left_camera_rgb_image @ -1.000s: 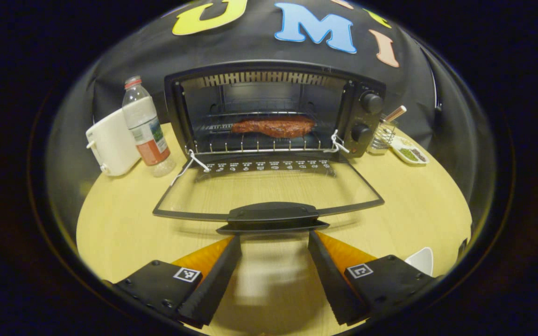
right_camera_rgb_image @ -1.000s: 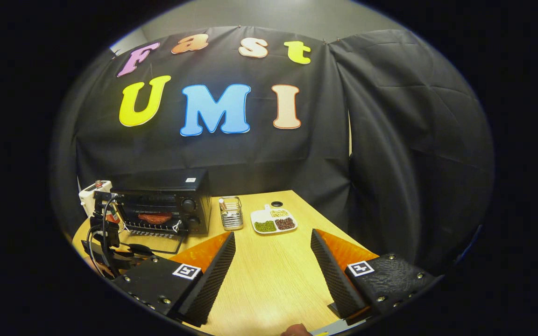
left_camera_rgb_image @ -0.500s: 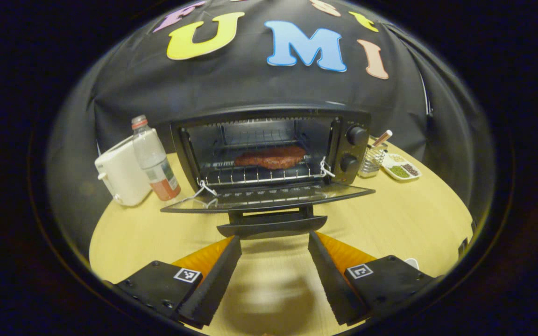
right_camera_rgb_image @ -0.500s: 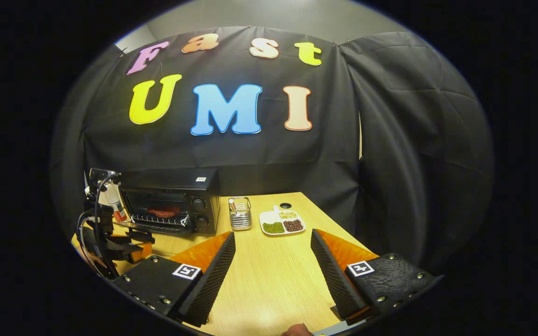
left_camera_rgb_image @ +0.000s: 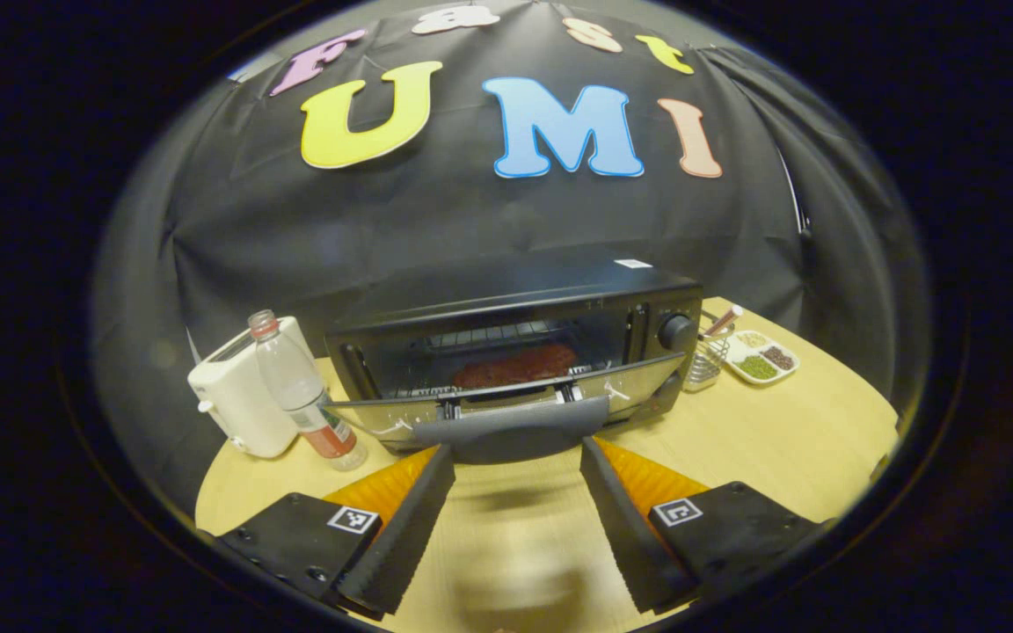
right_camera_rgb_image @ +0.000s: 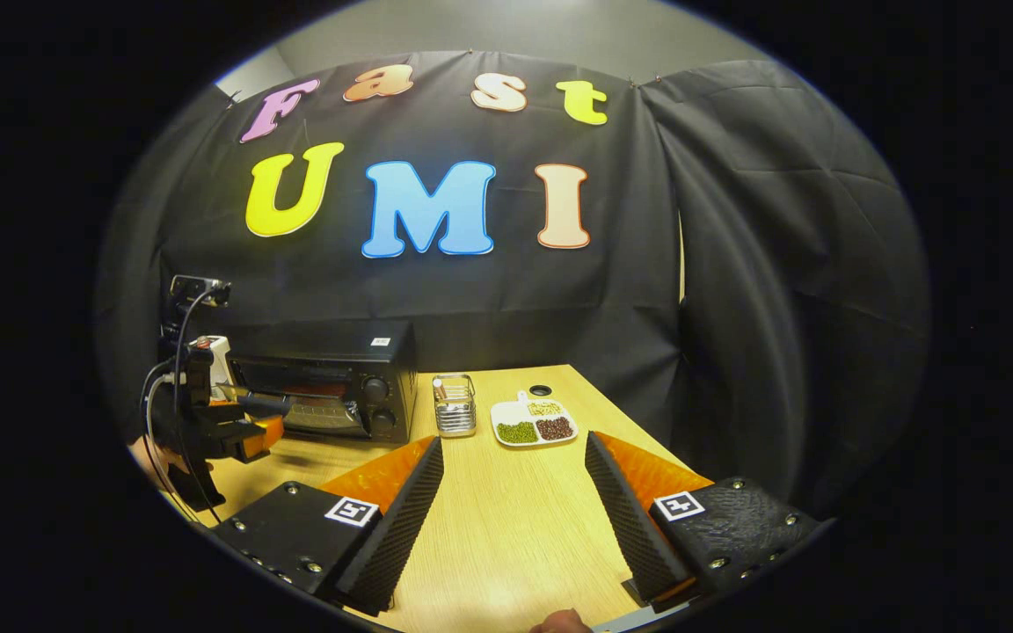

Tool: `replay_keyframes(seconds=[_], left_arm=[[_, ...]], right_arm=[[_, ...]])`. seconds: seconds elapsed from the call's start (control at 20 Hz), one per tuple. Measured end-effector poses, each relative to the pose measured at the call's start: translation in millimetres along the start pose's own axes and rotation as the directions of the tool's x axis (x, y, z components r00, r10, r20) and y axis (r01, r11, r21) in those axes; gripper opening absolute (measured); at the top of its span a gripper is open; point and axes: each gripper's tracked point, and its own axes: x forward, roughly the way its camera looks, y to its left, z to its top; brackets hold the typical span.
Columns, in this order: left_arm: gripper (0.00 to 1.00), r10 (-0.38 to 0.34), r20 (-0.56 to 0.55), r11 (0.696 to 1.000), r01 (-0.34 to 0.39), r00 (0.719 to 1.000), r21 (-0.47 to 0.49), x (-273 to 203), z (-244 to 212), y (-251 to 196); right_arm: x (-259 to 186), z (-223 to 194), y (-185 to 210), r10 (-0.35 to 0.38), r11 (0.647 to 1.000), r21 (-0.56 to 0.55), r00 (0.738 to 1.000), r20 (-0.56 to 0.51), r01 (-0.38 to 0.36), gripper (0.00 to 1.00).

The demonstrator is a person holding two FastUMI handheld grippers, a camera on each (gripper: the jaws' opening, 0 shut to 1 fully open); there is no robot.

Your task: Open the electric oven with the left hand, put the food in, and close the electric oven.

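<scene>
At the tabletop's back edge the oven (left_camera_rgb_image: 515,343) holds the meat (left_camera_rgb_image: 515,365) on its rack, its stiff, hinged glass door (left_camera_rgb_image: 506,409) half-raised, best pushed at the handle (left_camera_rgb_image: 511,428) just before the left gripper's (left_camera_rgb_image: 515,462) wide, empty jaws.

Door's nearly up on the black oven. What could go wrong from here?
1. The open left hand-held gripper only props the dark door handle from below; it may slip off and the glass door could drop back.
2. White string at the door's corners might get pinched.
3. Pushing hard may shove the black electric oven backwards.
</scene>
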Motion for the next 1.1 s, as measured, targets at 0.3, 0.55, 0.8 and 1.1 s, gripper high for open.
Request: replay_keyframes(seconds=[0.3, 0.55, 0.8, 1.1], left_arm=[[0.98, 0.006, 0.078, 1.0, -0.005, 0.997, -0.005, 8.9, 25.4, 8.7], [0.98, -0.001, 0.204, 0.999, 0.008, 0.979, -0.034, -37.9, 72.9, 4.0], [1.0, 0.031, 0.305, 0.999, -0.016, 0.952, -0.052, -104.4, 116.1, 4.0], [1.0, 0.145, 0.368, 0.988, -0.114, 0.918, -0.106, -197.9, 130.2, 18.2]], right_arm=[[-3.5, 1.1, 2.6, 0.004, 1.0, 0.022, 1.0, 0.005, -0.004, 0.98], [-5.0, 19.7, 10.0, 0.047, 0.998, 0.041, 0.997, 0.059, -0.05, 0.98], [-15.6, 48.8, 18.6, 0.137, 0.99, 0.025, 0.98, 0.142, -0.142, 0.98], [-36.5, 66.7, 20.2, 0.242, 0.968, 0.017, 0.95, 0.196, -0.25, 0.98]])
